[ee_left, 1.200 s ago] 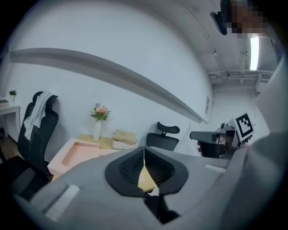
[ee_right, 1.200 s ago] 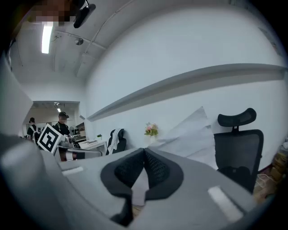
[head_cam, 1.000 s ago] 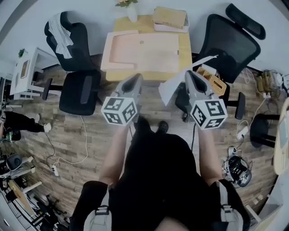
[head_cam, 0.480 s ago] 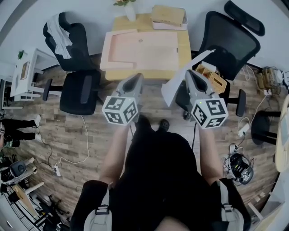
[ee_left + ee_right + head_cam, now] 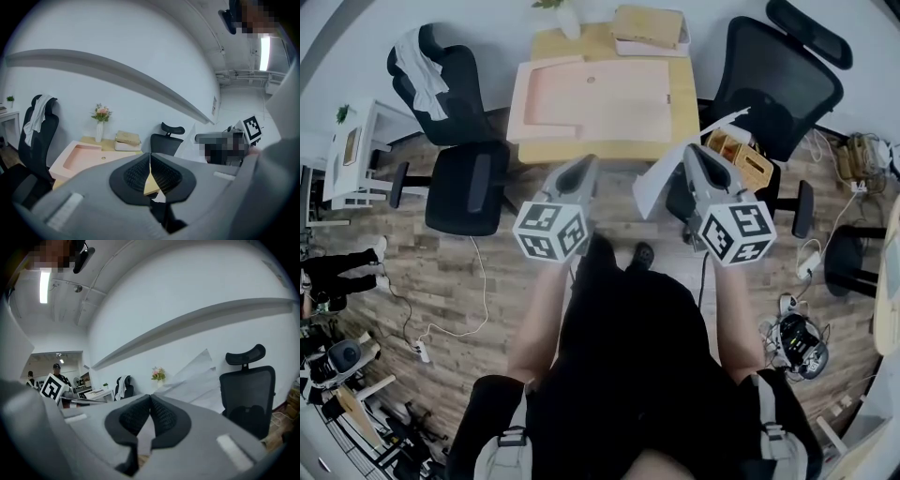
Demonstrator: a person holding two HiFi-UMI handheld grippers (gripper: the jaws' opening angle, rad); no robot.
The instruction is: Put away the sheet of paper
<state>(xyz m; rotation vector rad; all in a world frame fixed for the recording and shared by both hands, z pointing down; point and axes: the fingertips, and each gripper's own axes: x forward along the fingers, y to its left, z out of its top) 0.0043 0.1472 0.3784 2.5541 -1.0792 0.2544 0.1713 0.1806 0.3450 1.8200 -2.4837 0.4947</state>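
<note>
A white sheet of paper [image 5: 654, 183] hangs creased in the air in front of me, and my right gripper [image 5: 694, 152] is shut on its edge. In the right gripper view the paper [image 5: 199, 373] fans up and to the right from the closed jaws of the right gripper [image 5: 150, 399]. My left gripper [image 5: 584, 161] is level with it to the left, apart from the paper. Its jaws are shut with nothing between them, as the left gripper view shows for the left gripper [image 5: 150, 157]. Both are held just short of the wooden desk [image 5: 684, 103].
On the desk lie a large pink tray [image 5: 591, 98], a vase of flowers [image 5: 567, 14] and a tan box on a white tray [image 5: 649, 28]. Black office chairs stand left [image 5: 455, 141] and right [image 5: 773, 75]. A wooden crate [image 5: 741, 159] and cables sit on the floor.
The desk has drifted slightly up in the head view. Both grippers stay as they were, and the paper is still held by the right one.
</note>
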